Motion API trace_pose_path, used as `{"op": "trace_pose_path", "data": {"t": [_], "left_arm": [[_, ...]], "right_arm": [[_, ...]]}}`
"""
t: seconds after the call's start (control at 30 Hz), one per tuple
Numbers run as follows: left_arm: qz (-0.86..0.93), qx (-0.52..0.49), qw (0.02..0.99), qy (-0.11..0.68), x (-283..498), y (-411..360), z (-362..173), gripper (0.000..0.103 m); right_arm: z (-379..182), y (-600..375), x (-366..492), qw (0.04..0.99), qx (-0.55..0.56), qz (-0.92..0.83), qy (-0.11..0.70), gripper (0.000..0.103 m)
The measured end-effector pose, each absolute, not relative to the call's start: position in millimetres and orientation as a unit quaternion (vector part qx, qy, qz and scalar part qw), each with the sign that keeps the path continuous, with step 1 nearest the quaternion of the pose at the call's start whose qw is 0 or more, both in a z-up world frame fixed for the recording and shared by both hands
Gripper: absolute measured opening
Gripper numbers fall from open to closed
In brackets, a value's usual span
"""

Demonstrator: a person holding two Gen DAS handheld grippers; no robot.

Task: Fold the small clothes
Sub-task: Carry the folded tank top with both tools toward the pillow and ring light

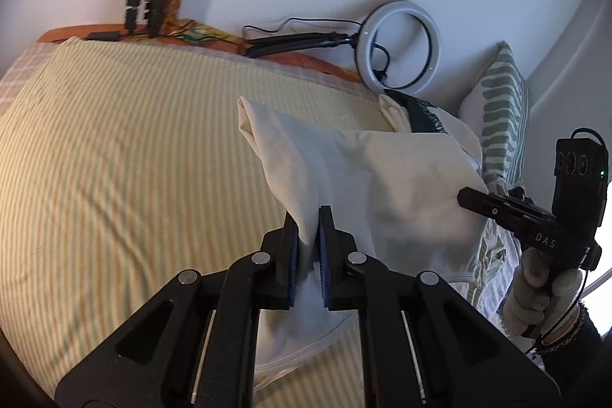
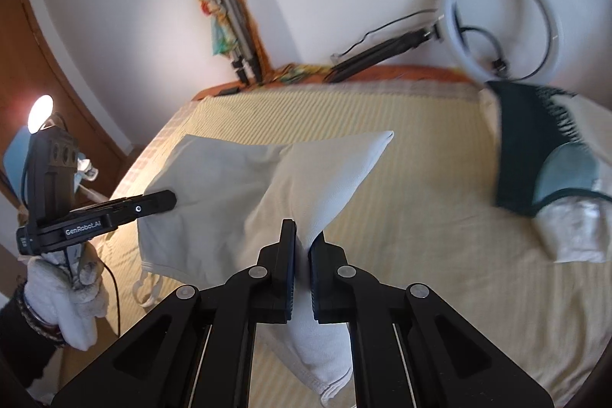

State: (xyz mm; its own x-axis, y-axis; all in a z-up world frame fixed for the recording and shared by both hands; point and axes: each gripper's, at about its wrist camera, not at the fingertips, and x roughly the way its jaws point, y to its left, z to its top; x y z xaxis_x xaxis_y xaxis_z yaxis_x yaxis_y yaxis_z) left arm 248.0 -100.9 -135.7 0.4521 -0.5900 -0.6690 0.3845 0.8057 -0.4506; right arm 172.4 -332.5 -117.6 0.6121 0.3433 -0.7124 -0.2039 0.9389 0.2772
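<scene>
Jaws clamped both sides: left gripper and right gripper each pinch the cream garment, raised off the striped bed (dark clothes wait beyond). Best keep edges level and taut.
</scene>
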Motion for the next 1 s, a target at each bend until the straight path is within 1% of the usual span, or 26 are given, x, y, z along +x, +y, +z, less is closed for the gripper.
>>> {"op": "trace_pose_path", "data": {"t": [0.13, 0.2, 0.37, 0.43, 0.53, 0.57, 0.6, 0.63, 0.67, 0.7, 0.87, 1.0], "left_arm": [[-0.308, -0.105, 0.842, 0.431, 248, -141, -131, 0.007], [-0.319, -0.097, 0.841, 0.427, 248, -163, -127, 0.007], [-0.337, -0.073, 0.842, 0.415, 252, -227, -122, 0.006], [-0.338, -0.071, 0.840, 0.419, 255, -242, -124, 0.006], [-0.338, -0.054, 0.839, 0.424, 256, -251, -132, 0.006], [-0.333, -0.047, 0.840, 0.427, 256, -249, -136, 0.005], [-0.329, -0.046, 0.839, 0.430, 256, -244, -139, 0.005], [-0.322, -0.048, 0.840, 0.434, 257, -237, -142, 0.005], [-0.316, -0.050, 0.841, 0.437, 257, -229, -143, 0.005], [-0.310, -0.050, 0.842, 0.439, 258, -223, -145, 0.005], [-0.280, -0.050, 0.847, 0.449, 260, -191, -151, 0.005], [-0.262, -0.047, 0.841, 0.471, 265, -179, -172, 0.005]], "right_arm": [[-102, -364, 165, 0.904, 0.073, 0.126, 0.402, 0.004], [-96, -381, 163, 0.908, 0.070, 0.113, 0.397, 0.001], [-75, -431, 156, 0.920, 0.074, 0.087, 0.376, 0.001], [-79, -454, 158, 0.917, 0.088, 0.071, 0.382, 0.001], [-98, -476, 154, 0.902, 0.139, 0.097, 0.396, 0.001], [-106, -480, 152, 0.898, 0.152, 0.099, 0.401, 0.002], [-117, -483, 152, 0.891, 0.167, 0.103, 0.410, 0.009], [-133, -485, 151, 0.878, 0.188, 0.109, 0.426, 0.016], [-144, -486, 151, 0.872, 0.200, 0.112, 0.433, 0.031], [-157, -485, 151, 0.865, 0.212, 0.113, 0.441, 0.034], [-213, -479, 166, 0.819, 0.288, 0.142, 0.475, 0.034], [-232, -463, 173, 0.800, 0.314, 0.159, 0.486, 0.034]]}}
